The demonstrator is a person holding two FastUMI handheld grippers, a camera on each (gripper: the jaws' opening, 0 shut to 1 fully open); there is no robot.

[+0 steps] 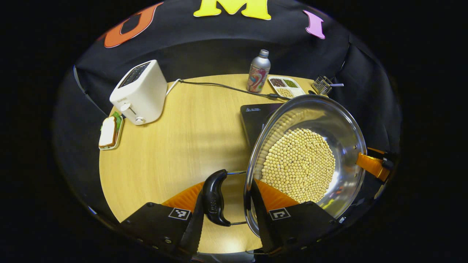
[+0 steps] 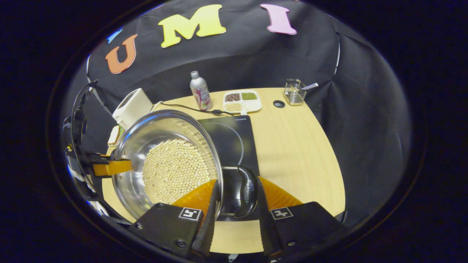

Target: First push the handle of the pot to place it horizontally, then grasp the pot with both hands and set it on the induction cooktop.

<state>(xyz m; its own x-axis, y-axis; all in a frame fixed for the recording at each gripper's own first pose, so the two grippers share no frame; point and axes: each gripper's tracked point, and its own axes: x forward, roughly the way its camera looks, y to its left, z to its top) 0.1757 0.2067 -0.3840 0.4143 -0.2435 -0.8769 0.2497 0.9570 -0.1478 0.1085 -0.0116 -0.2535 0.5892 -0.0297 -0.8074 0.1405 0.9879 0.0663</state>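
Observation:
A steel pot [image 1: 329,117] filled with pale beans [image 1: 298,164] hangs between both grippers, partly over the black induction cooktop [image 1: 256,120]. My left gripper [image 1: 226,190] is shut on the pot's black side handle [image 1: 215,197]: one finger is outside the handle, the other inside the rim. Across the pot, the right gripper [image 1: 374,165] holds the opposite side. In the right gripper view, my right gripper [image 2: 237,180] clamps the other black handle [image 2: 248,190] against the rim of the pot [image 2: 157,131] the same way. The left gripper [image 2: 109,167] shows at the far side, and the cooktop [image 2: 230,138] lies under and beyond the pot.
On the round wooden table [image 1: 182,138] stand a white toaster [image 1: 140,91], a sandwich on a small plate [image 1: 109,132], a metal bottle [image 1: 259,71], a compartment dish of grains [image 1: 286,87] and a wire holder [image 1: 322,84]. A black cable [image 1: 219,86] runs to the cooktop.

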